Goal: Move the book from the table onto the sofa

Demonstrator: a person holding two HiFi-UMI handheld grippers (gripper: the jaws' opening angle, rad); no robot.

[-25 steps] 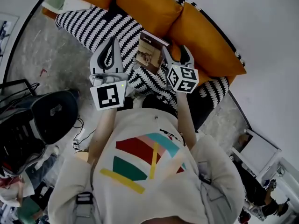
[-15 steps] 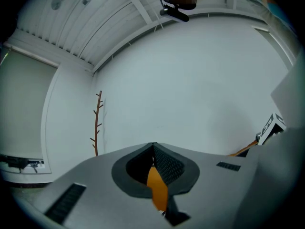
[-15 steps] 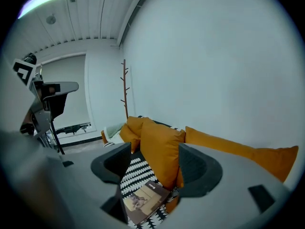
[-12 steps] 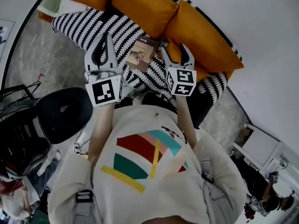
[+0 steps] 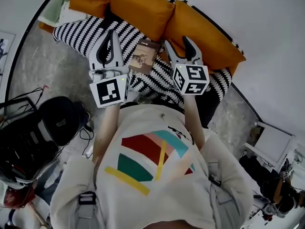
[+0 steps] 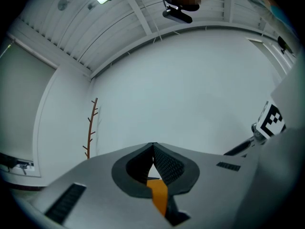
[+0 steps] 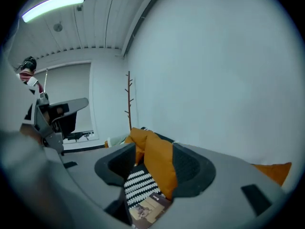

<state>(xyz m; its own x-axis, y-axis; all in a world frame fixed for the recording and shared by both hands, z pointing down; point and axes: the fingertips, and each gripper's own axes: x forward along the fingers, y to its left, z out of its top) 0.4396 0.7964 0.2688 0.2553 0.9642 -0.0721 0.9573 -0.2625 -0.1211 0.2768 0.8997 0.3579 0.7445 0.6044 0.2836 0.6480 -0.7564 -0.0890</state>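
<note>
The book [image 5: 144,57], brown-covered with a picture on it, lies flat on the sofa's black-and-white striped seat [image 5: 81,25], in front of the orange back cushions [image 5: 138,6]. My left gripper [image 5: 111,33] hangs left of the book, above the seat. Its jaws are shut tip to tip with nothing in them [image 6: 153,146]. My right gripper [image 5: 176,43] hangs right of the book. Its jaws are apart and closing, with nothing between them. In the right gripper view the book [image 7: 150,209] shows below the gap of that gripper [image 7: 155,149], clear of both fingers.
A black office chair [image 5: 59,120] and dark gear with cables stand on the floor at the left. A white table [image 5: 271,144] is at the lower right. A bare brown coat stand [image 7: 128,99] rises by the white wall behind the sofa.
Both grippers have lifted away from the book, the right one more. The book has settled flat on the striped seat and stays there.
</note>
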